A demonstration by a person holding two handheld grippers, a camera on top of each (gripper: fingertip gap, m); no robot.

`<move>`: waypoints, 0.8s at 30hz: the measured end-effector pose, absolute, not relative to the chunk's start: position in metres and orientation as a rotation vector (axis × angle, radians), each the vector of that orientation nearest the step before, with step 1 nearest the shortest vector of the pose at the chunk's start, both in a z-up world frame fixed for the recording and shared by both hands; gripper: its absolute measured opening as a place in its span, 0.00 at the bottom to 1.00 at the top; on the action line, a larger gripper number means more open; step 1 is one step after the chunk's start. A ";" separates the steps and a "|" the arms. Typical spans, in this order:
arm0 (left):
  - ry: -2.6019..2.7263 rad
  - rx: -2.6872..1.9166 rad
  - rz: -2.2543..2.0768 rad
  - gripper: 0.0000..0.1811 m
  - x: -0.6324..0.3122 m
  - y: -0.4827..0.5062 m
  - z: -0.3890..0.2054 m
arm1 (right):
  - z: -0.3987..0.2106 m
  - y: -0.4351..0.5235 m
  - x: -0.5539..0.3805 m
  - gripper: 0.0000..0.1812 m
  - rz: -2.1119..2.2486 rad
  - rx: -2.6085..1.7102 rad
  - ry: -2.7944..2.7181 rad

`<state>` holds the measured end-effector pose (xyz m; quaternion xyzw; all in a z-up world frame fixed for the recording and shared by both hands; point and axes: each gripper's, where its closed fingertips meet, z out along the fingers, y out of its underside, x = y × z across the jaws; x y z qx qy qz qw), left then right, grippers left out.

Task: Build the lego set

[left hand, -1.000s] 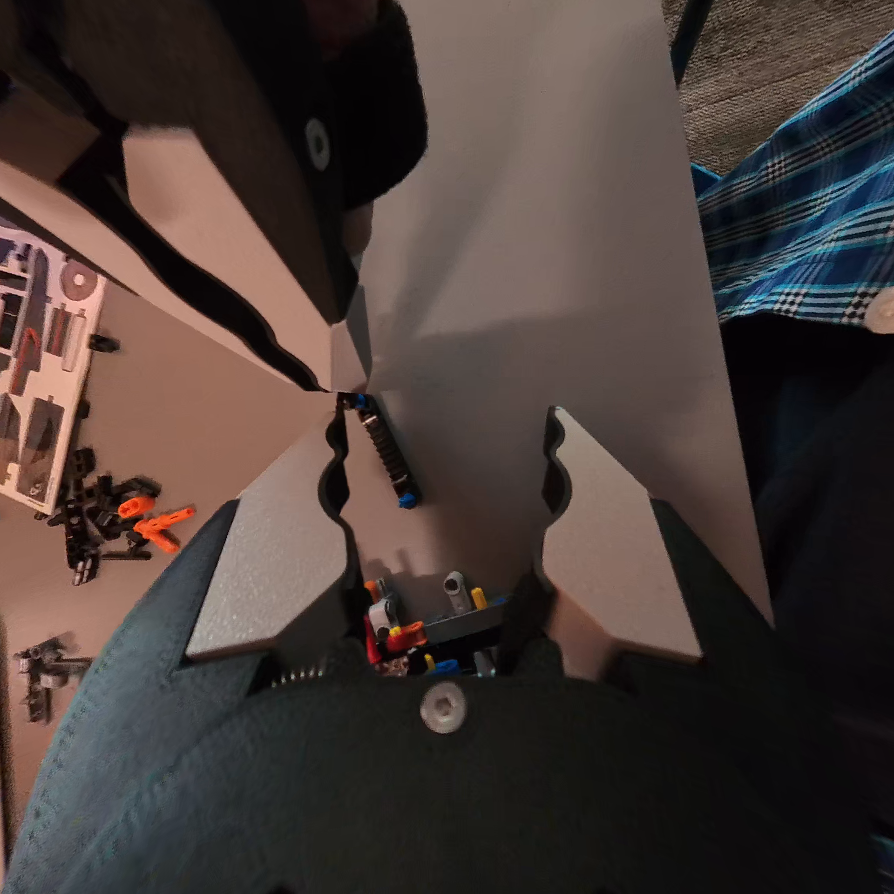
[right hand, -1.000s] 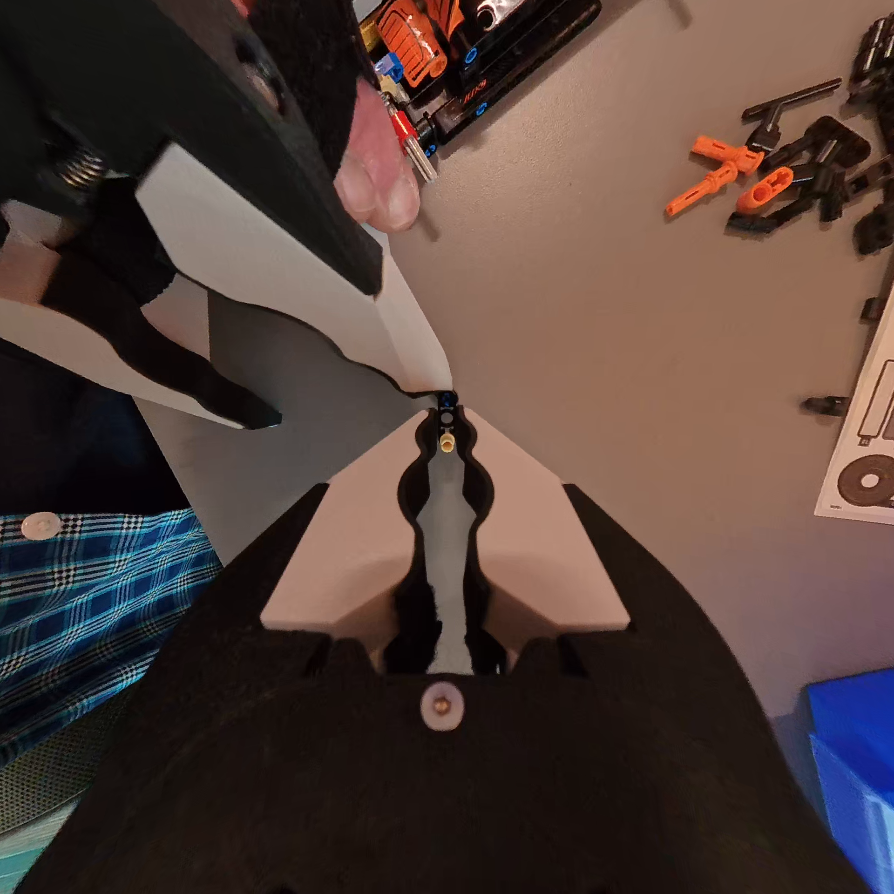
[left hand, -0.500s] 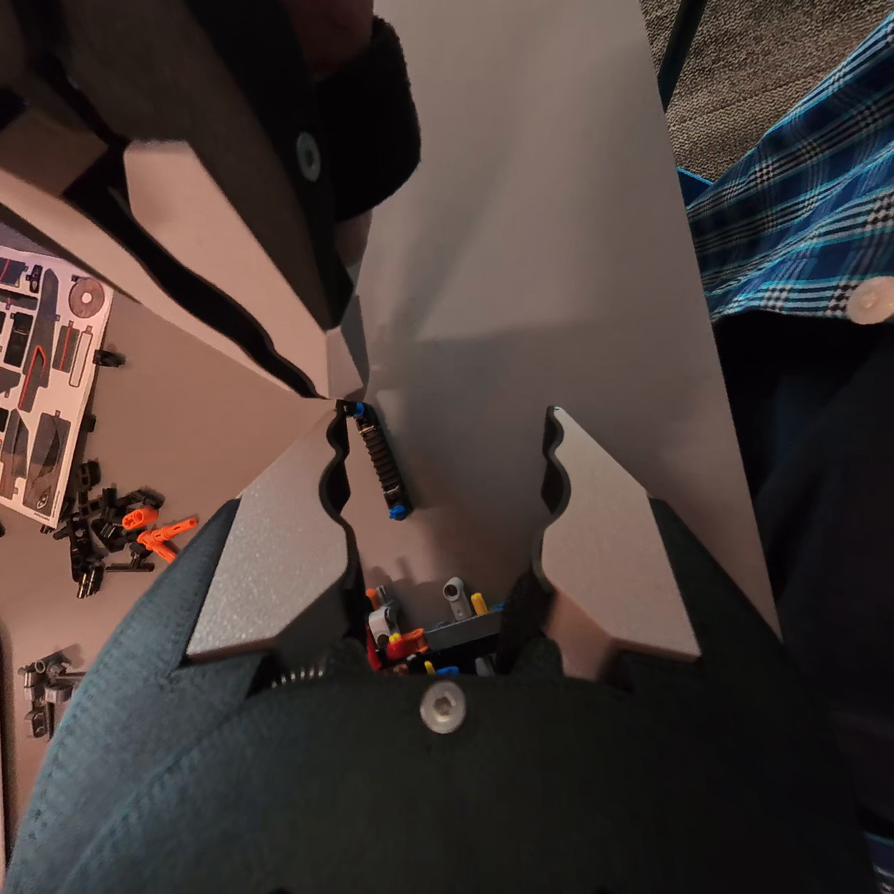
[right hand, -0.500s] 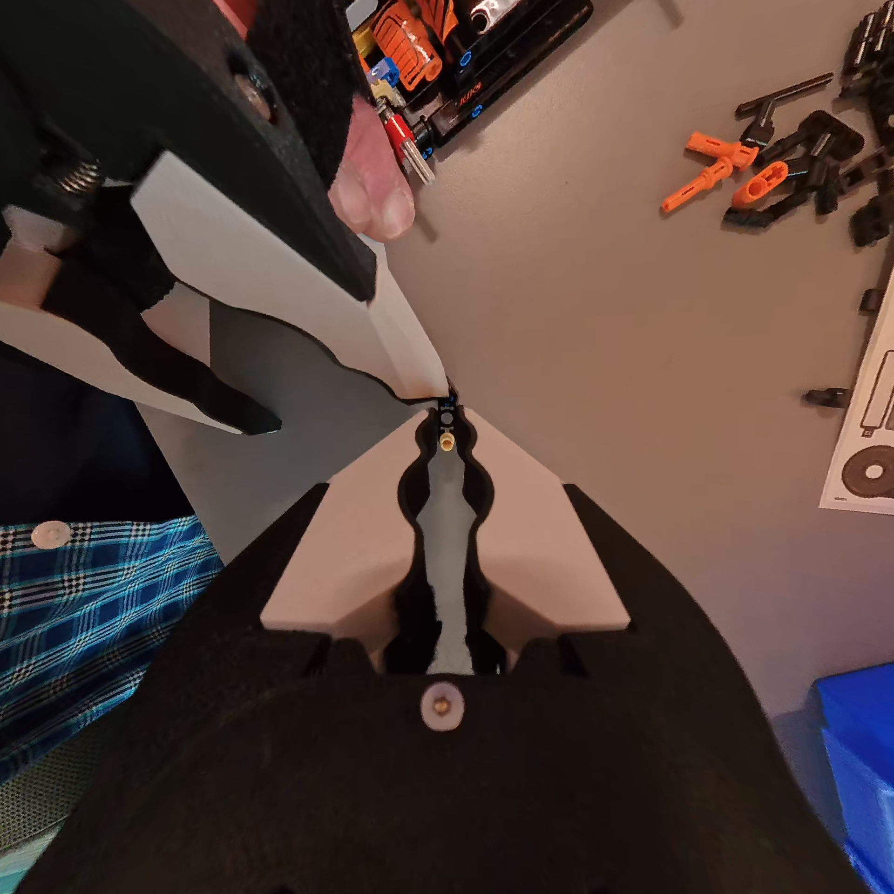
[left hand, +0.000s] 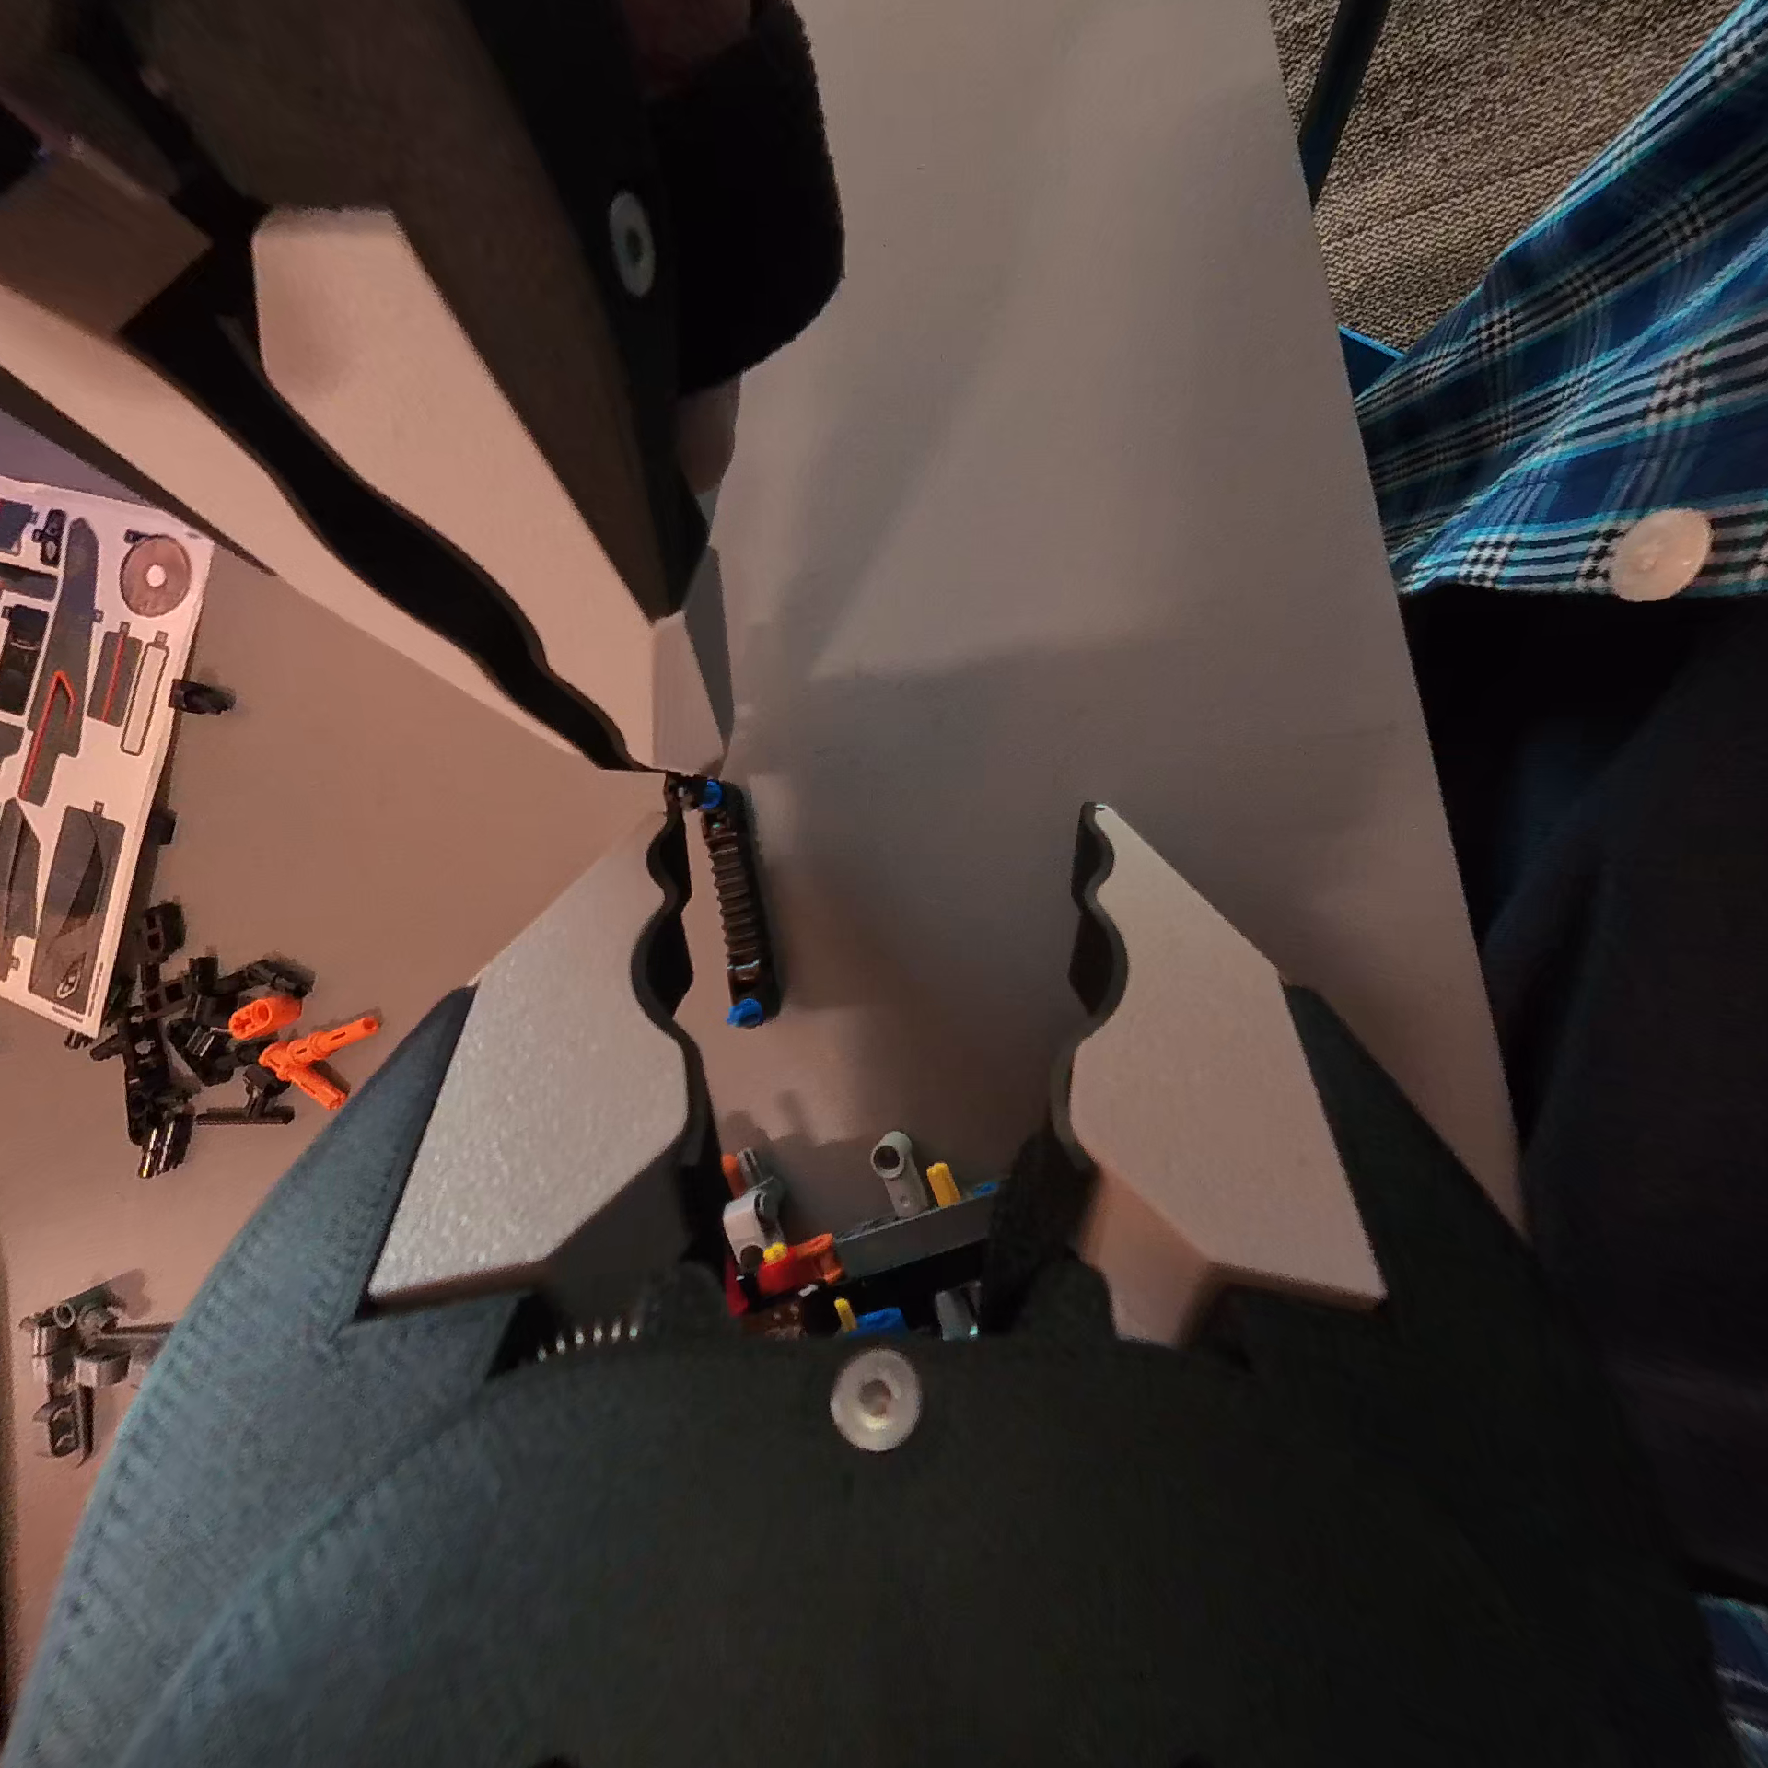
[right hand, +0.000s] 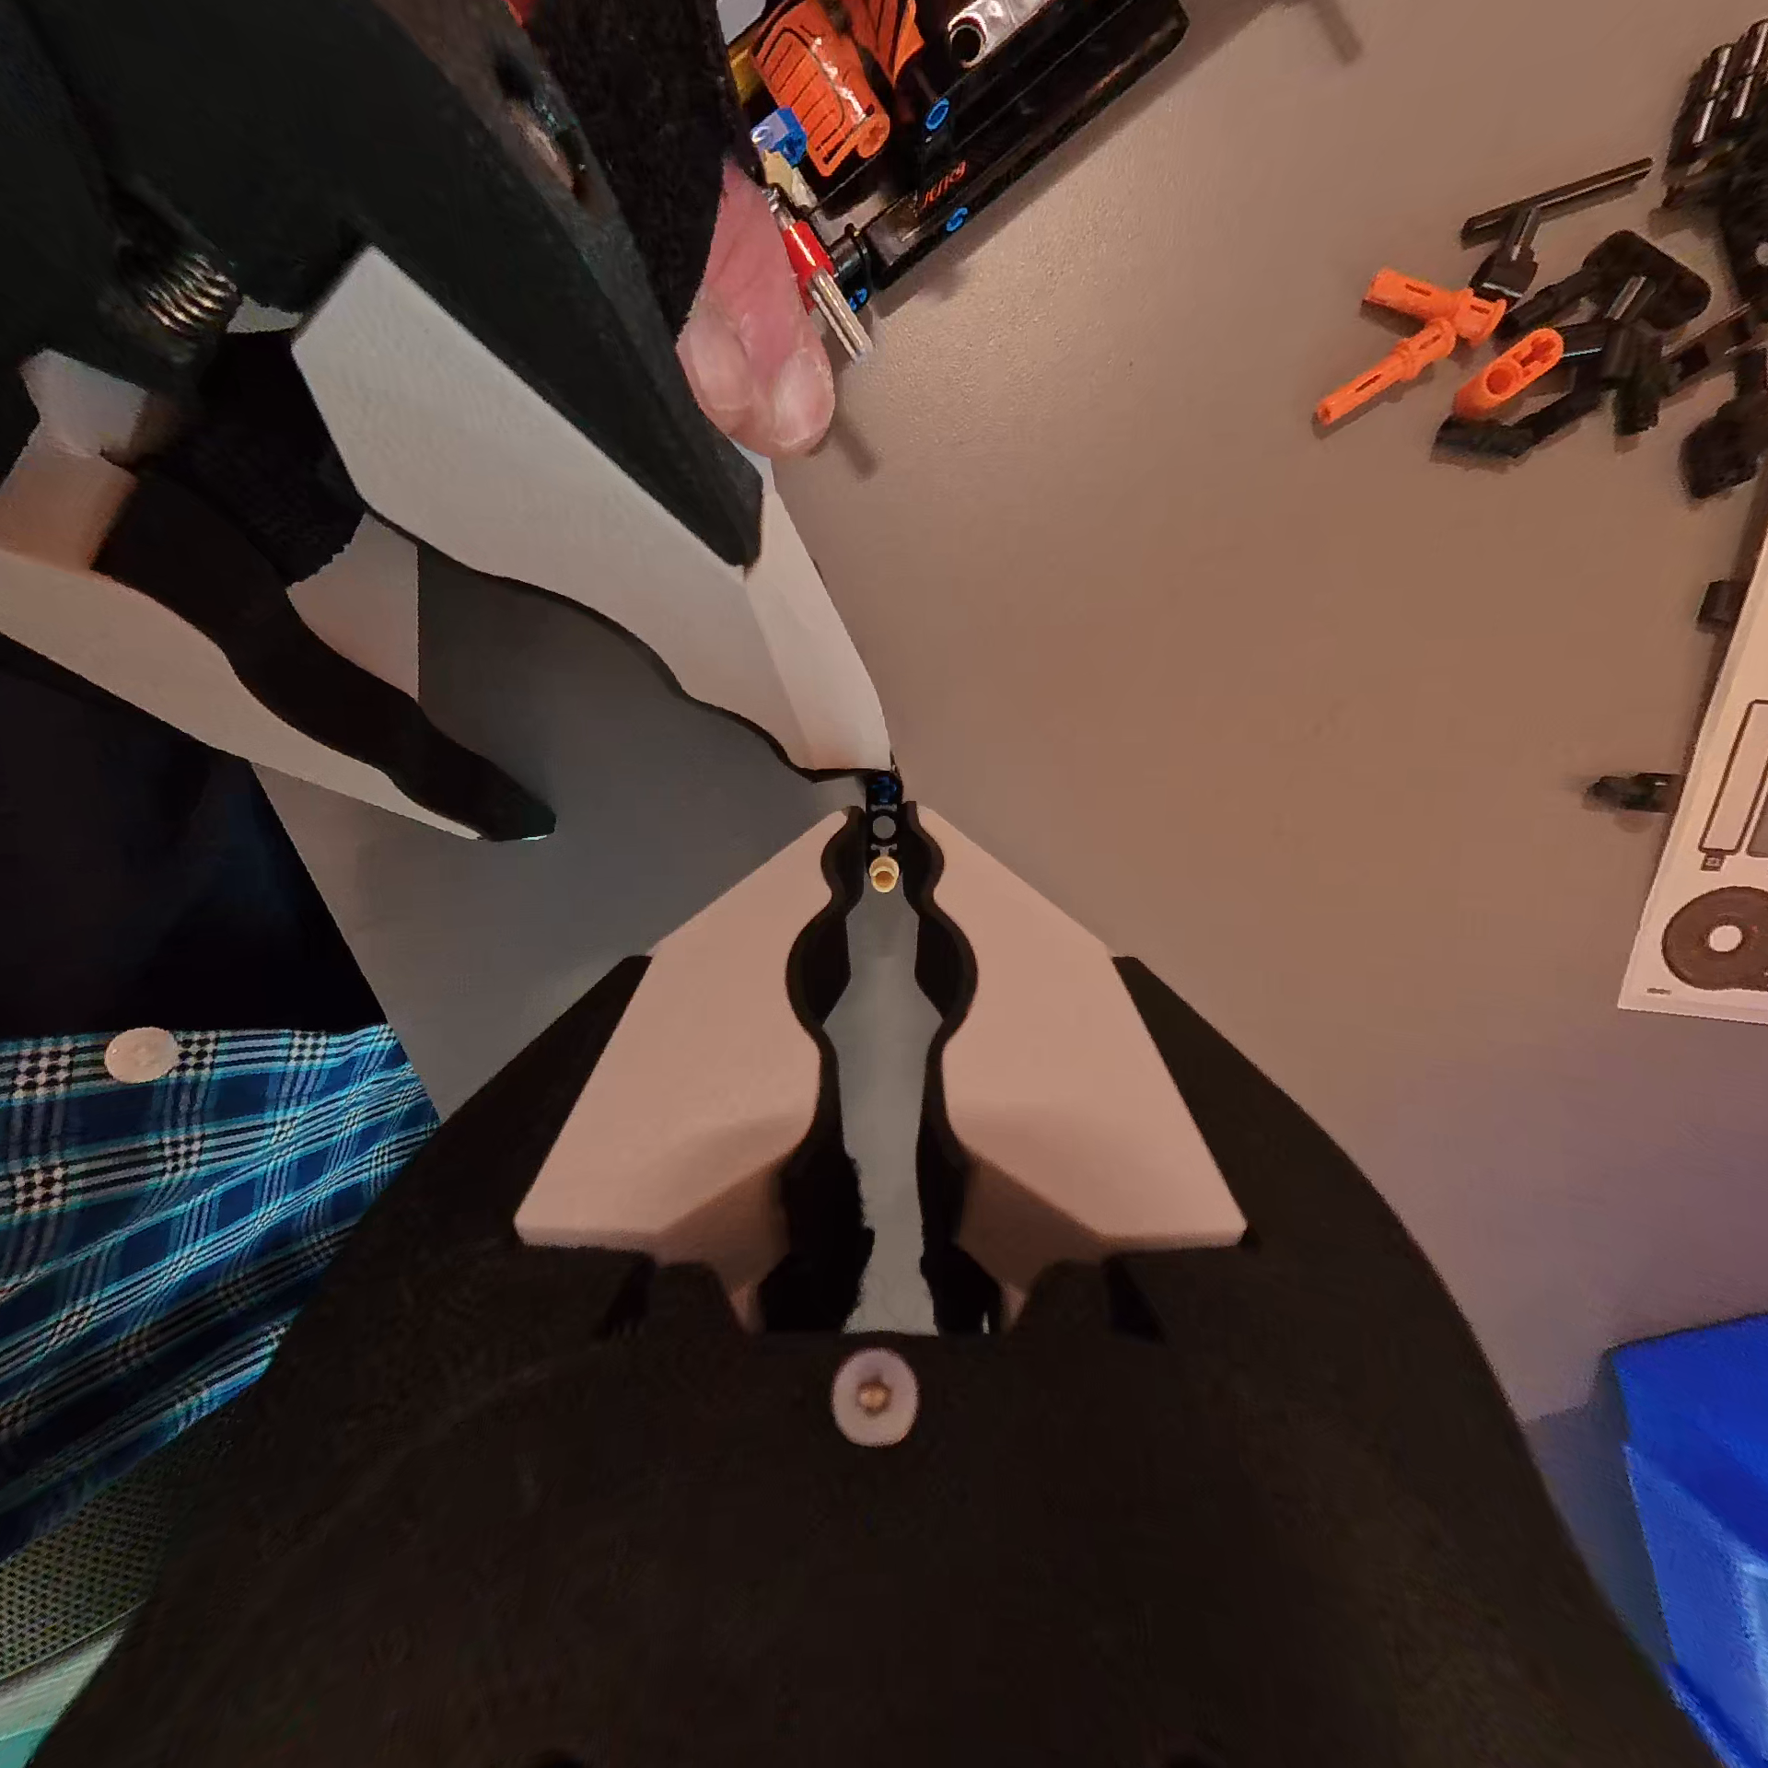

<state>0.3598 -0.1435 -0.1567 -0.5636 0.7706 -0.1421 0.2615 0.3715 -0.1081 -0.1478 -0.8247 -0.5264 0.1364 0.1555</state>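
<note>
- Your right gripper [right hand: 882,813] is clamped on the black toothed beam [left hand: 739,899]; keep it steady.
- Left gripper [left hand: 880,832] gapes wide; close one finger [left hand: 574,1033] gently against the beam.

Two tools are showing: the left tool [left hand: 885,813] and the right tool [right hand: 885,813]. One black toothed beam [left hand: 741,899] is sitting at the centre, with two blue pins in it. At nine o'clock, three orange connectors [left hand: 297,1043] are lying among a heap of black pieces too tangled to count. One sticker sheet [left hand: 77,746] is lying at ten o'clock. One blue bin [right hand: 1693,1492] is sitting at four o'clock in the right wrist view.
</note>
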 end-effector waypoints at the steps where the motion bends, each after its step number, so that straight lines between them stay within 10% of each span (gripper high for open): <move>1: 2.087 -1.524 -0.385 0.44 0.360 -0.144 -0.157 | -0.148 -0.108 0.372 0.03 0.391 -2.363 -1.506; 24: 2.114 -1.699 -0.439 0.40 0.347 -0.152 -0.161 | -0.149 -0.108 0.371 0.02 0.340 -2.393 -1.470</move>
